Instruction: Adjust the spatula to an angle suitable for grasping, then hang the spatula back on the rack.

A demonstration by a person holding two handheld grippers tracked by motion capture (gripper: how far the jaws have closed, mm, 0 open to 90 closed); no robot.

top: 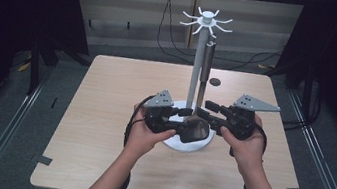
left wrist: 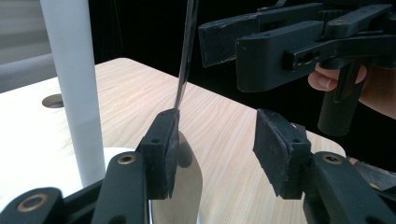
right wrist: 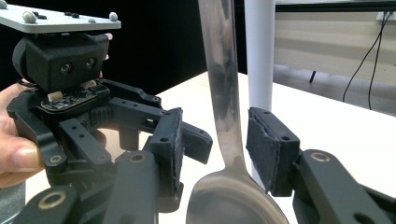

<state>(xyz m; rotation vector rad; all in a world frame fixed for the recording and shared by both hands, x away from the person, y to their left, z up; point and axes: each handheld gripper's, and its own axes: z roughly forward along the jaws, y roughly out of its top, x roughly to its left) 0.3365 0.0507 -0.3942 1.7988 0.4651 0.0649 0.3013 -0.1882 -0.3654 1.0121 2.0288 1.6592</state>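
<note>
A long metal spoon (top: 205, 74) hangs upright beside the pole of a white stand (top: 195, 68), its bowl low over the stand's round base (top: 176, 145). My left gripper (top: 186, 112) reaches in from the left and my right gripper (top: 207, 109) from the right, both at the spoon's lower end. In the left gripper view the spoon (left wrist: 187, 51) shows edge-on against one pad of the left gripper (left wrist: 217, 149), with the other pad well clear. In the right gripper view the spoon's neck (right wrist: 223, 84) stands between the pads of the right gripper (right wrist: 212, 144) with a gap on each side.
The stand carries a ring of white hooks (top: 207, 22) at its top. The wooden table (top: 102, 115) has a small dark hole (top: 215, 82) behind the stand. Black cables lie on the floor beyond the table's far edge, and dark curtains hang at both sides.
</note>
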